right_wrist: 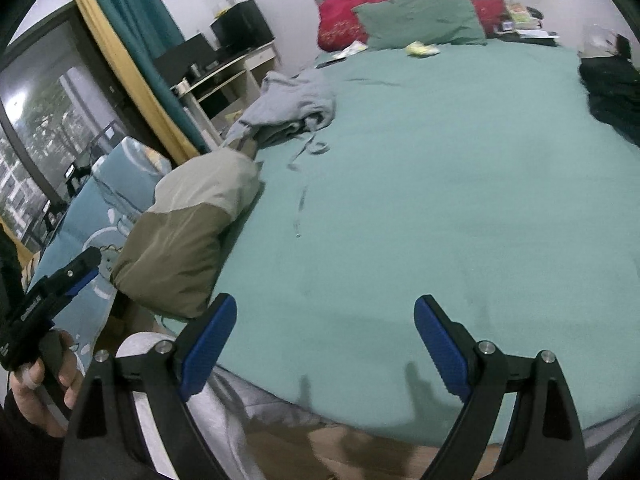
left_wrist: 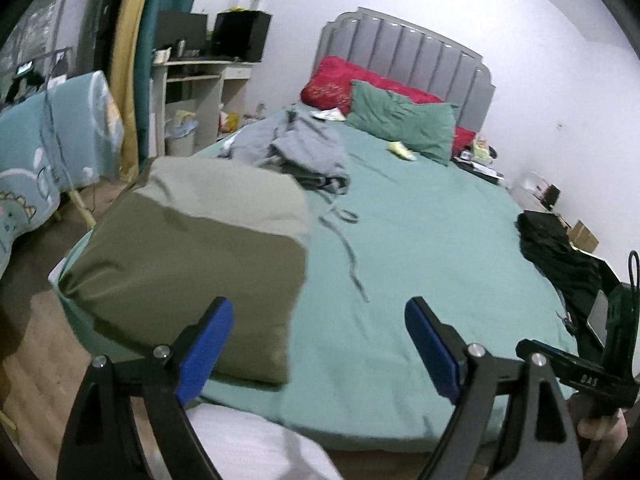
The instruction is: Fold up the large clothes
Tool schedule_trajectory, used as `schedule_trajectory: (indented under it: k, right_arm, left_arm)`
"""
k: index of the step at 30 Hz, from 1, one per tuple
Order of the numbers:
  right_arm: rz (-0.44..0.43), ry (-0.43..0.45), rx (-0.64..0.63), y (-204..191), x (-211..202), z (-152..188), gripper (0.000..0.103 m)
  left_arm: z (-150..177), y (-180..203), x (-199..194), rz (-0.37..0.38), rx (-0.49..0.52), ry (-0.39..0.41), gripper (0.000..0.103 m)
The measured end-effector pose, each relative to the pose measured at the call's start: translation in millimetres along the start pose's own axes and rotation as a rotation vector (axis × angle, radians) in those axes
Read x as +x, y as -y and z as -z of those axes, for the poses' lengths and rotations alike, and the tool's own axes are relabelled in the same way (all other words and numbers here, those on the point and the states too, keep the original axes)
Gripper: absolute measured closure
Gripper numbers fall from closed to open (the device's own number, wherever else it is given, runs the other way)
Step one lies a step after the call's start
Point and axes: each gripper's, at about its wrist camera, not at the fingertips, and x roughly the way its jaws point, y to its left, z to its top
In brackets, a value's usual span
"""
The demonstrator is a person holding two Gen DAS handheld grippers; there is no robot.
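The left tongs (left_wrist: 318, 340) stand wide apart with nothing between their blue pads, held above the near edge of the bed (left_wrist: 420, 260). The right tongs (right_wrist: 324, 338) are just as wide and also hold nothing, hovering over the bare green sheet at the foot of the bed (right_wrist: 440, 200). Just ahead of the left tongs, at the bed's left corner, lies the folded olive and beige garment (left_wrist: 192, 248), a neat block resting on the sheet; the right view shows it off to the left (right_wrist: 188, 240). Farther up the bed sits a crumpled grey garment (left_wrist: 308, 148) with loose drawstrings trailing toward the middle. A dark garment (left_wrist: 560, 256) lies at the right edge. A green pillow (left_wrist: 400, 120) and a red pillow (left_wrist: 332, 84) rest against the grey headboard (left_wrist: 400, 48).
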Motion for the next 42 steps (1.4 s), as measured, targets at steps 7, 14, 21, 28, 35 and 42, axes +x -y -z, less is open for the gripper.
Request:
schedule_trajectory:
  k: [7,14,21,28,35,42]
  right_arm:
    - [0.064,0.057,0.016,34.8,-45.1,-1.9,0.014]
    - [0.16,0.1,0.017,68.1,-92.7,2.6,0.014]
    - [0.208,0.181,0.017,88.7,-144.7,0.7,0.009]
    - [0.259,0.286,-0.01,96.0,-205.9,-14.2,0.001]
    - [0.304,0.43,-0.087,73.9,-270.1,-22.8,0.001]
    - [0.302,0.525,-0.128,44.4,-316.5,-25.8,0.001]
  left_arm:
    - [-2.5,55.3,-11.5,-0.019,0.088,0.003,0.012]
    - [-10.8,92.2,-29.3,-0.002,0.121,0.022,0.01]
    - [-19.2,119.7,-54.4,0.003,0.135,0.088,0.002]
    - [-34.1,140.8,-95.7,0.017,0.158,0.218,0.0]
    - [-51.9,149.4,-136.5,0.012,0.137,0.324,0.0]
    - [-56.3,156.9,-163.5,0.024,0.154,0.387,0.0]
